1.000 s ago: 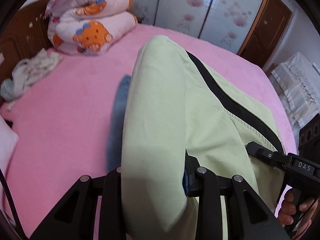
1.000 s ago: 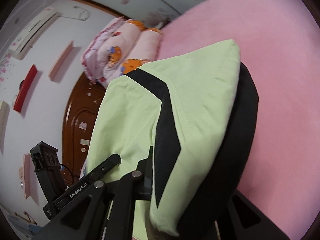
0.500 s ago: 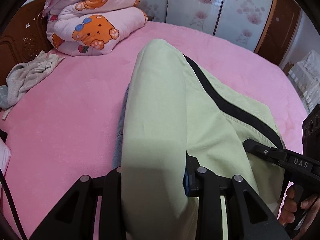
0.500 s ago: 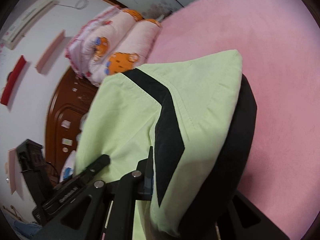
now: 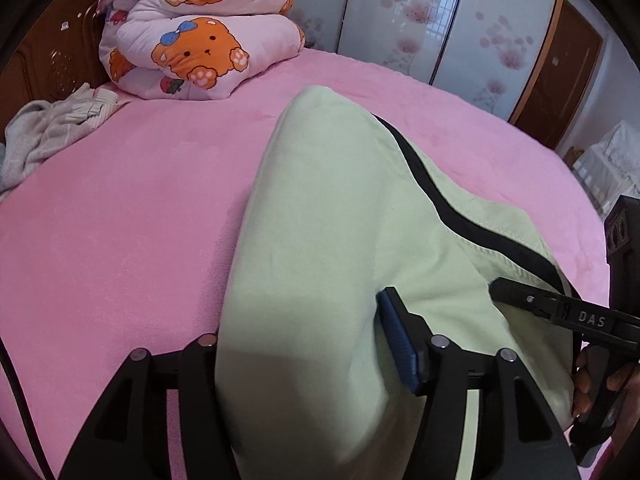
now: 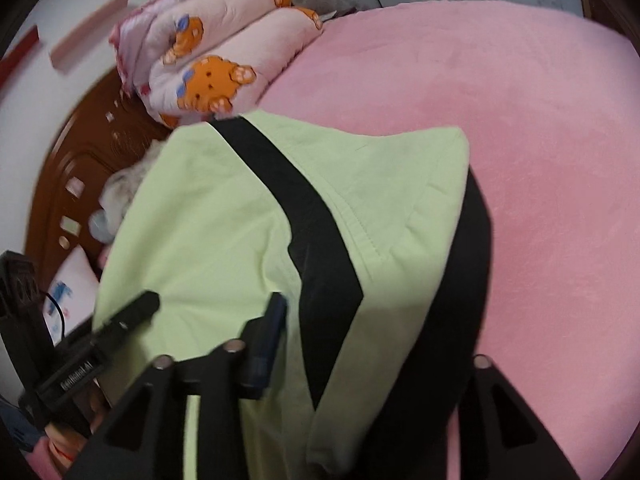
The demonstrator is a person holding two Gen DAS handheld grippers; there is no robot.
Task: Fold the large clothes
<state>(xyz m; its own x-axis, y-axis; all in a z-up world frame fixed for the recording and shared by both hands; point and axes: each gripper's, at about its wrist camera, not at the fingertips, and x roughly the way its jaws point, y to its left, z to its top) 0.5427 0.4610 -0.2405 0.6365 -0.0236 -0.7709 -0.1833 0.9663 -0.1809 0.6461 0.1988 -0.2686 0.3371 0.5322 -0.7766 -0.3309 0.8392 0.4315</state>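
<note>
- Lowered onto pink bed point(image 5: 120, 220): soft light-green garment with black stripe point(image 5: 328, 220).
- Just opening, cloth loose between them: left fingers point(image 5: 308, 344), right fingers point(image 6: 372, 344).
- Letting-go step; next, pull back gently.

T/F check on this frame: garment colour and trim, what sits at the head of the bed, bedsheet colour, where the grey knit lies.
1. The garment between the grippers is light green with a black stripe. True.
2. The bedsheet is blue. False: it is pink.
3. A folded quilt printed with orange bears lies at the head of the bed. True.
4. A crumpled grey knit lies on top of the green garment. False: it lies apart, near the wooden headboard, beside the quilt.
5. The left gripper has the green fabric between its fingers. True; its jaws have just been opening.
</note>
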